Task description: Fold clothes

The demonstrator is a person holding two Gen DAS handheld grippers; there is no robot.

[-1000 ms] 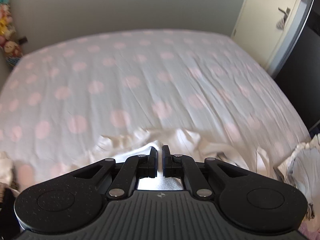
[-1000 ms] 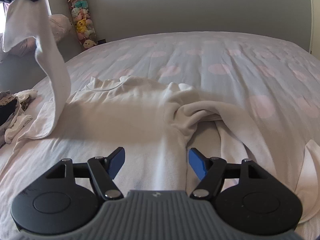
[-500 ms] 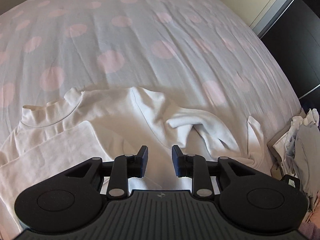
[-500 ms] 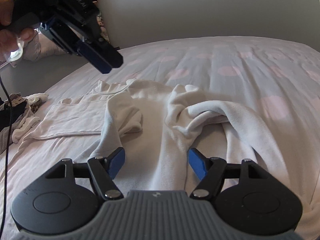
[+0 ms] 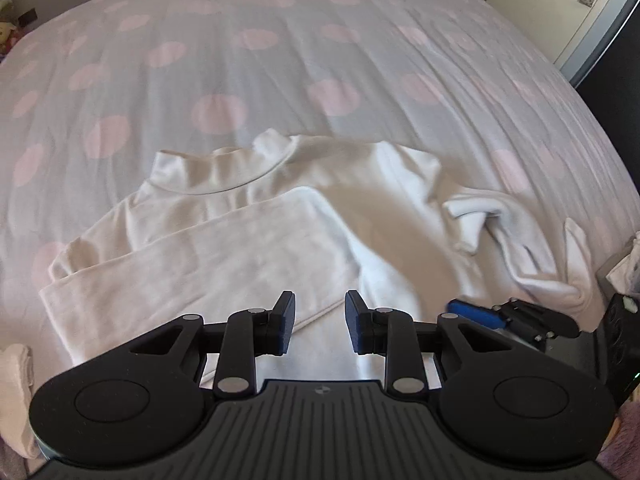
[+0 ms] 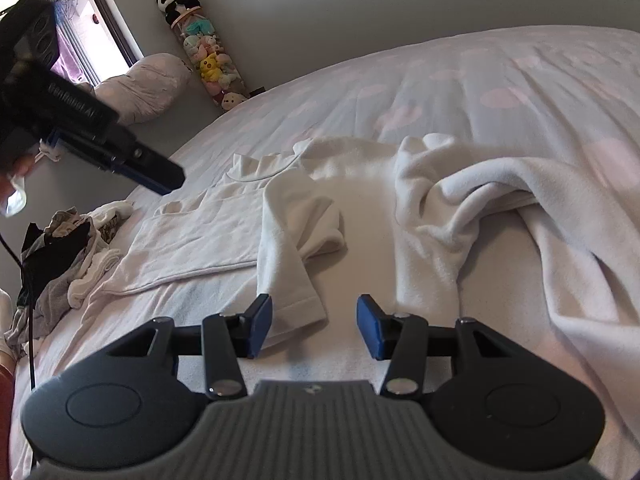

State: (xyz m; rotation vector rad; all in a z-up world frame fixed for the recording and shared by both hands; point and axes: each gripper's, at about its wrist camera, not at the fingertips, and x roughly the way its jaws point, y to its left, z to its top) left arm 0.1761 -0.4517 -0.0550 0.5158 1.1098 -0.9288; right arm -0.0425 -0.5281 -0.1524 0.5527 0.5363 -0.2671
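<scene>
A white long-sleeved top (image 5: 372, 176) lies spread on the dotted bed cover (image 5: 280, 60), collar toward the far side. One sleeve (image 5: 224, 248) lies folded across its chest. My left gripper (image 5: 320, 304) hovers open above that sleeve's edge, with nothing between its fingers. In the right wrist view the same sleeve (image 6: 288, 240) ends in a cuff (image 6: 298, 312) that lies between the fingers of my right gripper (image 6: 314, 308). Those jaws are closing, and the right pad still stands clear of the cloth. The other sleeve (image 6: 500, 200) is bunched to the right. The left gripper (image 6: 160, 178) hangs at upper left.
A heap of dark and pale clothes (image 6: 68, 248) sits at the bed's left edge. A tube of plush toys (image 6: 208, 60) and a pillow (image 6: 140, 84) are in the far corner. More folded laundry (image 5: 628, 264) lies at the right, and a door (image 5: 560, 8) behind.
The left gripper let go of the raised sleeve, which now lies folded across the top, and it has come down low over it. The right jaws have narrowed around the cuff.
</scene>
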